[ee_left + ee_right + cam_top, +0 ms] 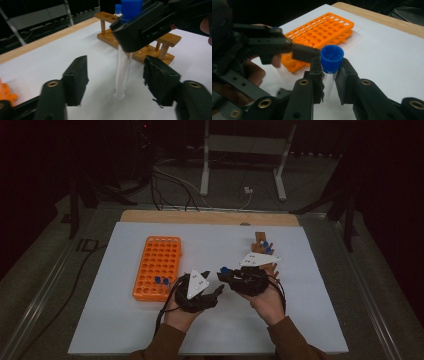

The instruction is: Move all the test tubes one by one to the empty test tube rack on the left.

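While clamped by right gripper (329, 82), tube (123, 72), between left gripper (116, 77) pads

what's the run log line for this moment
right gripper: shut on tube just below its blue cap | left gripper: open, jaws either side of tube, not touching | orange rack: left | wooden rack: behind

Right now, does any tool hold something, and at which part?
The right tool holds a clear tube just under its blue cap. The left tool straddles the tube's lower end without touching it.

Orange tube rack (157, 267) and wooden stand (262, 246) on white table sheet (120, 320).
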The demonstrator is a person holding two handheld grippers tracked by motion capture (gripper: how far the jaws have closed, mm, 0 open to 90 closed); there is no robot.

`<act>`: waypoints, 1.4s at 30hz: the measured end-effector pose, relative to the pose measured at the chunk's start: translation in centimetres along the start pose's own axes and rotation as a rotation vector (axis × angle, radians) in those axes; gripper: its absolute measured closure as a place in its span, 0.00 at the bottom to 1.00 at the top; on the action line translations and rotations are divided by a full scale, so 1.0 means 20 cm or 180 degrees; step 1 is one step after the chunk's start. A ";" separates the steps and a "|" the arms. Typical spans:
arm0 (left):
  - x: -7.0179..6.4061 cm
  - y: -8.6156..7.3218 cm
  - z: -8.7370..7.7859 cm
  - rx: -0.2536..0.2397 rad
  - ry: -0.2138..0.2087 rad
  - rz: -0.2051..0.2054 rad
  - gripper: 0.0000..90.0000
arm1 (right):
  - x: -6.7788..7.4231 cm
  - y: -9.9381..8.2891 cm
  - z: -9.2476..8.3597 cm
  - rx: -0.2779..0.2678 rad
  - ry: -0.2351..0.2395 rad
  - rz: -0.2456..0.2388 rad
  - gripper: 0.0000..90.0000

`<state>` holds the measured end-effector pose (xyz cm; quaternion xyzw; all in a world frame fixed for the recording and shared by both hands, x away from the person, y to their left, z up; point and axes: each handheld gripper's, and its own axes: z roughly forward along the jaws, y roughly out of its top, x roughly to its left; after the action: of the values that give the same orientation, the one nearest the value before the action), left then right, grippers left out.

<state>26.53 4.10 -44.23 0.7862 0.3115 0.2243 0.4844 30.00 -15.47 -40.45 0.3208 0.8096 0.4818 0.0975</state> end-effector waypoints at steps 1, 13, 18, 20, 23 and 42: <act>0.00 0.00 0.01 0.0011 -0.0021 -0.0001 0.50 | 0.01 0.00 0.00 0.0007 0.0007 -0.0001 0.85; 0.00 -0.01 0.04 0.0077 -0.0125 0.0002 0.84 | 0.02 0.00 0.02 0.0035 0.0063 0.0004 0.85; 0.00 -0.02 0.04 0.0124 -0.0121 0.0006 0.85 | 0.01 -0.01 0.03 0.0023 0.0054 -0.0025 0.76; 0.01 -0.02 0.03 0.0136 -0.0107 -0.0016 0.85 | 0.01 -0.01 0.02 -0.0014 0.0065 -0.0014 0.65; 0.03 -0.03 0.02 0.0161 -0.0087 -0.0041 0.85 | -0.01 -0.01 0.00 -0.0125 0.0054 0.0112 0.50; 0.11 -0.05 -0.10 0.0001 -0.0179 -0.0163 0.85 | -0.11 -0.06 -0.09 -0.0112 -0.0591 0.0112 0.04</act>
<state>26.49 7.28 -44.09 0.7840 0.3178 0.1896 0.4984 30.37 -18.51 -40.94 0.3764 0.7827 0.4658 0.1693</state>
